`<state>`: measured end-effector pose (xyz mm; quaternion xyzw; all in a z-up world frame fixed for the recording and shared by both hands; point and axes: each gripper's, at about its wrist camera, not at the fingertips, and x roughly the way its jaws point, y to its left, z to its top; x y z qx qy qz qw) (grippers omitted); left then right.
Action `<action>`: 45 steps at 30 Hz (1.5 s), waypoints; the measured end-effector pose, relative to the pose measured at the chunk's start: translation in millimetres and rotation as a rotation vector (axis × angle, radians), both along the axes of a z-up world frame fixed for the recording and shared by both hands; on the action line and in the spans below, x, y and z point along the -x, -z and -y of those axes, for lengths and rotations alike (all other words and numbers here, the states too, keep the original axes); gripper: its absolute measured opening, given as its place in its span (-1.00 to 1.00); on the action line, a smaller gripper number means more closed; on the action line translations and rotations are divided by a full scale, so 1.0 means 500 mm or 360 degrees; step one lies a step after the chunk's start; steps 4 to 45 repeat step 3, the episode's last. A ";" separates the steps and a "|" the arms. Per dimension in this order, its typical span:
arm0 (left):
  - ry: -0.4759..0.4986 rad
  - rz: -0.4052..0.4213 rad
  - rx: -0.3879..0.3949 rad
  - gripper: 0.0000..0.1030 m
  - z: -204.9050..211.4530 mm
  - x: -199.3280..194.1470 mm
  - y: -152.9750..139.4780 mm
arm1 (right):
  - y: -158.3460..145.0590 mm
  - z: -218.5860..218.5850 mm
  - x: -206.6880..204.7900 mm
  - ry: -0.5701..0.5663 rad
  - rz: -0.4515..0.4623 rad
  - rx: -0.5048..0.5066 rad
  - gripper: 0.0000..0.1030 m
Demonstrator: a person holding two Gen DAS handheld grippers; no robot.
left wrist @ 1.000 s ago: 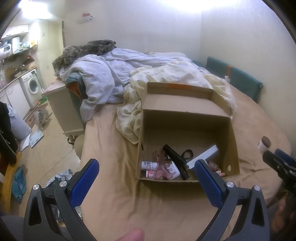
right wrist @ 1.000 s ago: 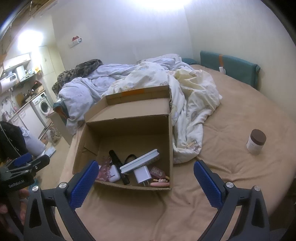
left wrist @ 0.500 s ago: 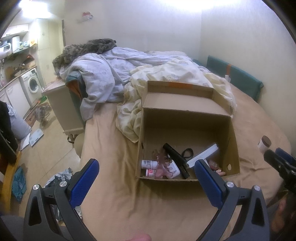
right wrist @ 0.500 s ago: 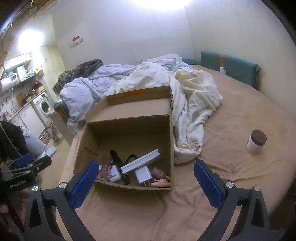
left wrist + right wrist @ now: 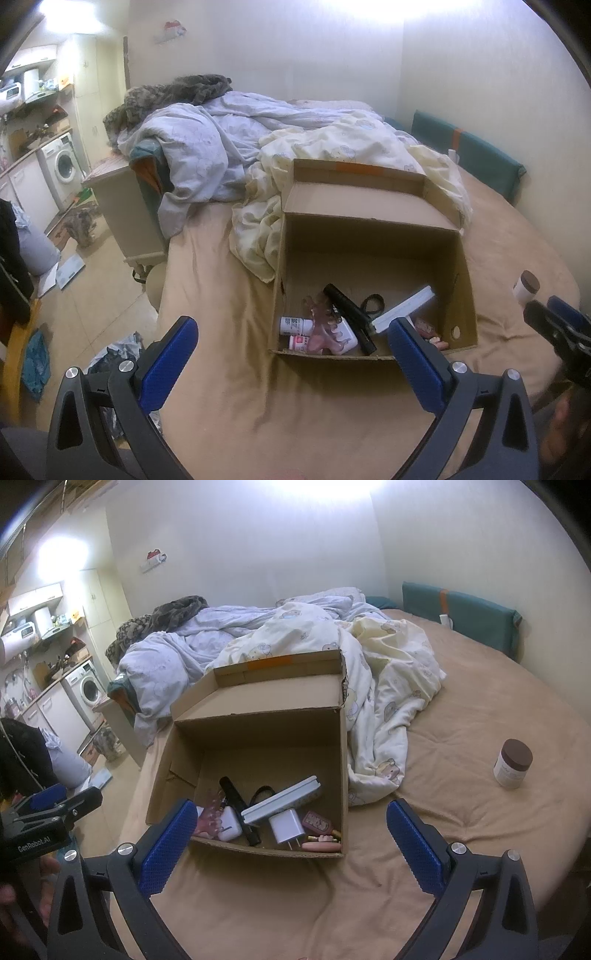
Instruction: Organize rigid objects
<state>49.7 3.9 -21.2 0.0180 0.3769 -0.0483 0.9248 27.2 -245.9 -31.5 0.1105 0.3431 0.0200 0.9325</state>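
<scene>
The right hand-held gripper (image 5: 291,843) hangs wide open and empty over the near edge of the bed (image 5: 480,701), and the left hand-held gripper (image 5: 291,360) is likewise spread apart and holds nothing. Between and beyond them sits an open cardboard box (image 5: 343,760) already holding a white charger (image 5: 286,827), a flat white case (image 5: 280,801), a black tube (image 5: 236,805) and small pink items. The one loose thing appears to be a brown-lidded jar (image 5: 512,763), upright on the tan sheet, well apart from the box and far to the right of the right hand-held gripper. The likely risk is the soft mattress: a sideways nudge from one finger could tip the jar and let it roll toward the bed's right edge, and a pinch on the smooth round wall could let it slip. From the left view the jar (image 5: 526,287) lies far right, just beyond the other gripper's tips.
</scene>
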 end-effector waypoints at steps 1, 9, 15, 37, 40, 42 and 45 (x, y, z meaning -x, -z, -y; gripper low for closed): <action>0.0003 -0.0005 0.0012 0.98 0.000 -0.001 0.001 | 0.000 0.000 0.000 0.0001 0.0000 0.0002 1.00; 0.0016 -0.0013 0.0027 0.98 0.000 -0.001 0.002 | 0.000 -0.002 0.001 0.0000 -0.0001 -0.0002 1.00; 0.0016 -0.0013 0.0027 0.98 0.000 -0.001 0.002 | 0.000 -0.002 0.001 0.0000 -0.0001 -0.0002 1.00; 0.0016 -0.0013 0.0027 0.98 0.000 -0.001 0.002 | 0.000 -0.002 0.001 0.0000 -0.0001 -0.0002 1.00; 0.0016 -0.0013 0.0027 0.98 0.000 -0.001 0.002 | 0.000 -0.002 0.001 0.0000 -0.0001 -0.0002 1.00; 0.0016 -0.0013 0.0027 0.98 0.000 -0.001 0.002 | 0.000 -0.002 0.001 0.0000 -0.0001 -0.0002 1.00; 0.0016 -0.0013 0.0027 0.98 0.000 -0.001 0.002 | 0.000 -0.002 0.001 0.0000 -0.0001 -0.0002 1.00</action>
